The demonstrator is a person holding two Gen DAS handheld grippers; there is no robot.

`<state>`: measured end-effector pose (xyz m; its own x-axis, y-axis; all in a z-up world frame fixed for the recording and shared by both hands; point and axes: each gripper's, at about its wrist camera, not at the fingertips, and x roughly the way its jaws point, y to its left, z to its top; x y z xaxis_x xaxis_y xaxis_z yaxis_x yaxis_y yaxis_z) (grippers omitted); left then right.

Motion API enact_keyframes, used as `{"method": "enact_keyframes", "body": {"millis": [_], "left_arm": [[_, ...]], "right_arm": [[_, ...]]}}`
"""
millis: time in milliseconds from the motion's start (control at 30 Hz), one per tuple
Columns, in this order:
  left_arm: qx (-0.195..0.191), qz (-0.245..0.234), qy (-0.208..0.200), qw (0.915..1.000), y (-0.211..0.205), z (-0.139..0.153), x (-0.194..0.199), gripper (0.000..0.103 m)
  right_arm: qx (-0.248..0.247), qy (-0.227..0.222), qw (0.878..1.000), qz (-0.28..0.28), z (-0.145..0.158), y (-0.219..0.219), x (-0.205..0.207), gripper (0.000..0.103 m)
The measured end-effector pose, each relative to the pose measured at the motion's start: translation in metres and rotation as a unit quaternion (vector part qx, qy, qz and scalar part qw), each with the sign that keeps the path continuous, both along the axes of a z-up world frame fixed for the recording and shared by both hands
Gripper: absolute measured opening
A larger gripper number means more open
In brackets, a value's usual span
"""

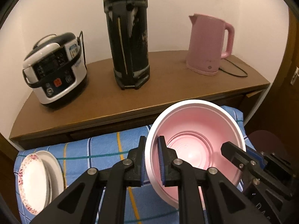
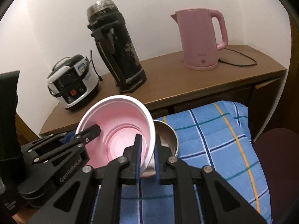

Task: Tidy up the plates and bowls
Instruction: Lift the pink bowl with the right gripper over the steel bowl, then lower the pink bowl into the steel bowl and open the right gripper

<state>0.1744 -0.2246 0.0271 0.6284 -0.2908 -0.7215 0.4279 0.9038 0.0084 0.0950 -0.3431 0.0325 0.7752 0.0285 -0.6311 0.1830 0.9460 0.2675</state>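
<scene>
Pink plastic fills the near view: the pink bowl (image 1: pixel 196 145), thin-walled with a white outside and stepped rings moulded into its base, is pinched by both tools at once, the left gripper (image 1: pixel 152 160) clamped across the rim on one side and the right gripper (image 2: pixel 147 158) clamped across the opposite side, each with one blue ribbed pad inside the wall and one outside. Two grips probably suit so light and flexible a wall, which a single pinch might tilt or buckle. It hangs above the blue checked cloth (image 2: pixel 214 140), close over a steel bowl (image 2: pixel 166 136) (dull, brushed metal, rounded) that rests on the cloth just behind it, a likely partner for nesting, though I can't be sure that is the aim. Toward the cloth's left edge lie stacked plates (image 1: pixel 37 179), glazed white, the top one with a floral border. Beyond the cloth's far edge runs a brown wooden counter (image 1: pixel 168 78) carrying a glossy rice cooker (image 1: pixel 54 69) near its left end, a tall dark flask (image 1: pixel 129 37) mid-way, and a matte pink kettle (image 1: pixel 209 44) toward the right end.
</scene>
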Motion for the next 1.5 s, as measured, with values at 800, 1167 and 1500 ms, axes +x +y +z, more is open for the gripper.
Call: {"method": "enact_keyframes", "body": {"millis": [800, 1167, 1500], "left_arm": [[0.039, -0.007, 0.009, 0.9992, -0.023, -0.047, 0.025, 0.016], [0.034, 0.003, -0.019, 0.9992, -0.01, -0.041, 0.016, 0.058], [0.026, 0.005, -0.028, 0.9993, 0.007, -0.027, -0.004, 0.059]], "right_arm": [[-0.014, 0.074, 0.997, -0.021, -0.059, -0.018, 0.042, 0.015], [-0.011, 0.055, 0.997, -0.048, -0.052, -0.025, 0.034, 0.034], [-0.004, 0.021, 0.998, -0.057, -0.033, -0.02, 0.006, 0.045]]}}
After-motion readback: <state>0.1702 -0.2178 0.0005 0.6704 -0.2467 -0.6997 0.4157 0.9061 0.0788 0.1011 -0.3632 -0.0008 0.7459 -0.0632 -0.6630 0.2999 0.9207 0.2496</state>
